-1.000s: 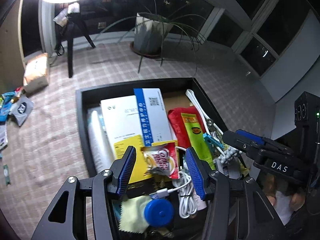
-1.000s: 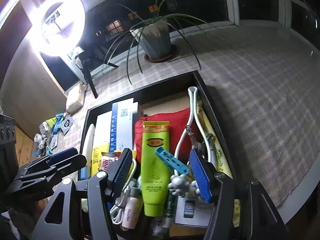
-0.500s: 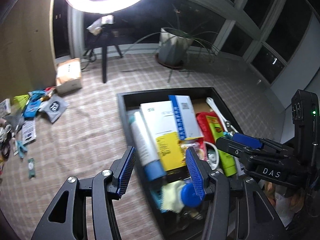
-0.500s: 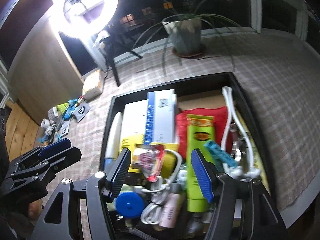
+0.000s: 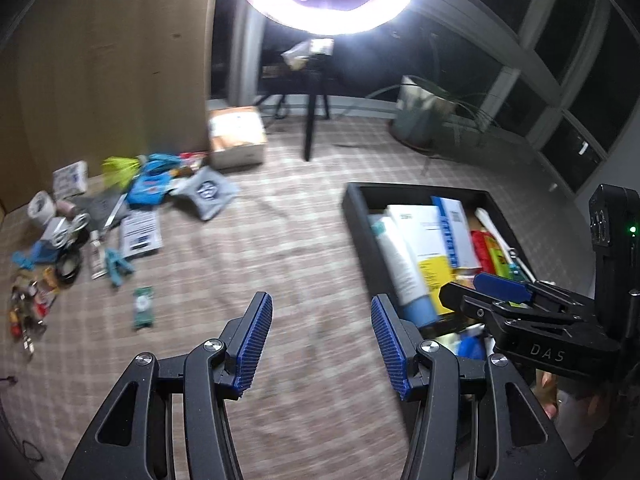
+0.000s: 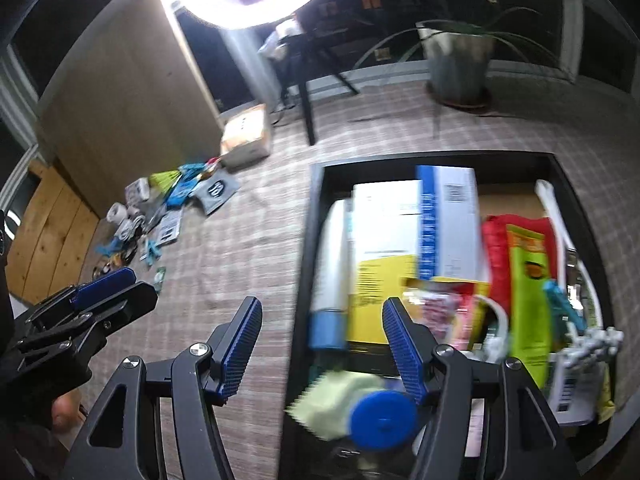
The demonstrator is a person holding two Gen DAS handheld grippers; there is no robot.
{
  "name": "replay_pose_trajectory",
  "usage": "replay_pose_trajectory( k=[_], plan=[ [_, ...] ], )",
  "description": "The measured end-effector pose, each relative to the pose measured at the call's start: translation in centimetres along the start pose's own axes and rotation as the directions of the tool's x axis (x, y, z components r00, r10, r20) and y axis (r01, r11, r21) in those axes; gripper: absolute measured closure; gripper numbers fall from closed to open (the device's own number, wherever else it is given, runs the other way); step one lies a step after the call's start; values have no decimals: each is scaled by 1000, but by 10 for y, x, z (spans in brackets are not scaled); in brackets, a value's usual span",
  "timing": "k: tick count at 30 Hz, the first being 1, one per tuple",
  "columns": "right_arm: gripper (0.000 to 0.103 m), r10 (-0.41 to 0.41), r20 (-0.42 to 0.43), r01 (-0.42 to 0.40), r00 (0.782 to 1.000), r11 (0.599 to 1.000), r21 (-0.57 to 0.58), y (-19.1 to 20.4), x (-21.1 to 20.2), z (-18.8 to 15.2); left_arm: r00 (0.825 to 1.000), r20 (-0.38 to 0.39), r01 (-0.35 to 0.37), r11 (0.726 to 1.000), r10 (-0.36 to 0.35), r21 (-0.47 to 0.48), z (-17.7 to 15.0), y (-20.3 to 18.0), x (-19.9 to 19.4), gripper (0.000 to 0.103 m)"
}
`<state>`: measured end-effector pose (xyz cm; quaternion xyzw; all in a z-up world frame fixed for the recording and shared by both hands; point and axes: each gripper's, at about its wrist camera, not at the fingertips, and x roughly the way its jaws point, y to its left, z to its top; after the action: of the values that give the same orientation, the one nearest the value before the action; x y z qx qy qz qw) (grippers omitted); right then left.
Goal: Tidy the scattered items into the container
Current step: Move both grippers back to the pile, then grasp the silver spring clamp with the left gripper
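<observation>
Both sets of tongs stand apart with nothing between them — the left tongs (image 5: pixel 322 344) over bare checked cloth on the desk (image 5: pixel 280 248), the right tongs (image 6: pixel 320 348) straddling the near left wall of the black container (image 6: pixel 308 240). The container is already crowded: a white box with a yellow label (image 6: pixel 382 248), a blue-and-white box (image 6: pixel 448 216), a white tube with a blue cap (image 6: pixel 330 280), a red pouch and green tube (image 6: pixel 524 280), a cable, a yellow cloth (image 6: pixel 332 404) and a blue round lid (image 6: pixel 382 420) lie heaped together. The scattered pile (image 5: pixel 100 216) waits well apart on the far left side of the desk, near the wooden panel, with a small green packet (image 5: pixel 143 306) and a blue clip (image 5: pixel 116 266) lying nearest. The risks, as I judge them: the pile is tight and overlapping, so tongs closing there could catch 2 things at once, or drag a cable and pull its neighbours along; flat pieces such as the green packet may slide on the cloth instead of lifting. The 2 tools are close together and could knock each other if both reach for the same spot. The full container leaves little room — a late drop could perch on the heap and roll over the rim.
</observation>
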<state>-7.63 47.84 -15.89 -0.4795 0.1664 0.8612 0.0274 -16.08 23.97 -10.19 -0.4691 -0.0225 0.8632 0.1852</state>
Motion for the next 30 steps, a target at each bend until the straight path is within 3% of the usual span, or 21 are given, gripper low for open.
replay_pose_trajectory(
  k=[7, 14, 21, 25, 30],
  plan=[
    [44, 31, -34, -33, 999, 997, -65, 55, 25, 1, 999, -1, -53, 996, 53, -71, -14, 63, -16, 47],
    [44, 45, -65, -54, 997, 989, -136, 106, 50, 1, 990, -45, -136, 980, 131, -144, -36, 133, -18, 40],
    [44, 45, -108, -65, 993, 979, -194, 150, 82, -3, 963, -129, -264, 932, 239, -249, -68, 226, -13, 40],
    [44, 46, -130, -74, 990, 973, -219, 169, 99, -3, 942, -172, -331, 890, 290, -313, -81, 281, -12, 40],
    [44, 48, -155, -86, 987, 964, -250, 195, 121, 2, 936, -184, -351, 853, 301, -386, -87, 328, -12, 40]
  ],
)
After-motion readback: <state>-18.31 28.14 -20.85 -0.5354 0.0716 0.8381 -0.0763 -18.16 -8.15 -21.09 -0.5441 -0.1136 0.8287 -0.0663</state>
